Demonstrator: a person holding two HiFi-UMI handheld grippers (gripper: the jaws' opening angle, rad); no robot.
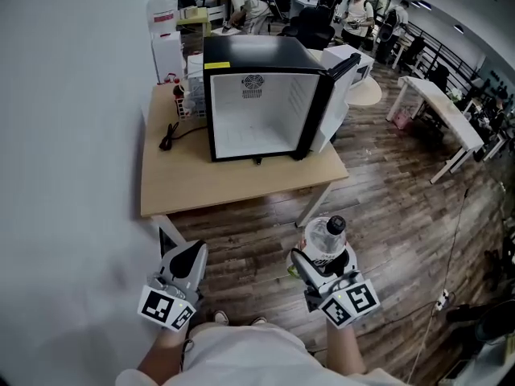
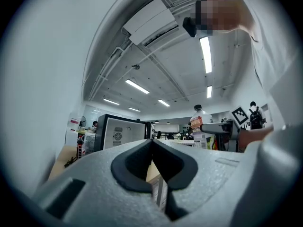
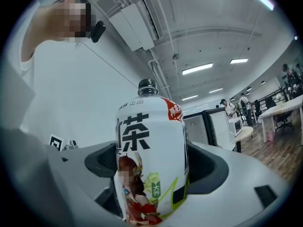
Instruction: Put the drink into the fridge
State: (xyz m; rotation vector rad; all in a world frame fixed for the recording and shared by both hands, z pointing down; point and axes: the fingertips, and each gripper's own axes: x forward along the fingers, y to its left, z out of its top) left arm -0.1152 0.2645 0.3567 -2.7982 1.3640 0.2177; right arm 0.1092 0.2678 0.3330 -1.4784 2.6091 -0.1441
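The drink is a clear bottle (image 1: 327,240) with a black cap and a white label (image 3: 150,164). It stands upright between the jaws of my right gripper (image 1: 315,265), which is shut on it, low over the wooden floor. The small black fridge (image 1: 265,96) stands on the wooden table (image 1: 225,182) ahead with its door swung open to the right and its white inside bare. My left gripper (image 1: 187,262) hangs at the lower left, shut, with nothing in it. From the left gripper view the fridge (image 2: 120,132) and the held bottle (image 2: 199,126) show in the distance.
A black cable (image 1: 170,133) and a wire rack of small items (image 1: 187,96) sit on the table left of the fridge. A white table (image 1: 441,112) stands at the right. Several people stand at the back of the room (image 1: 354,13). A white wall (image 1: 64,151) runs along the left.
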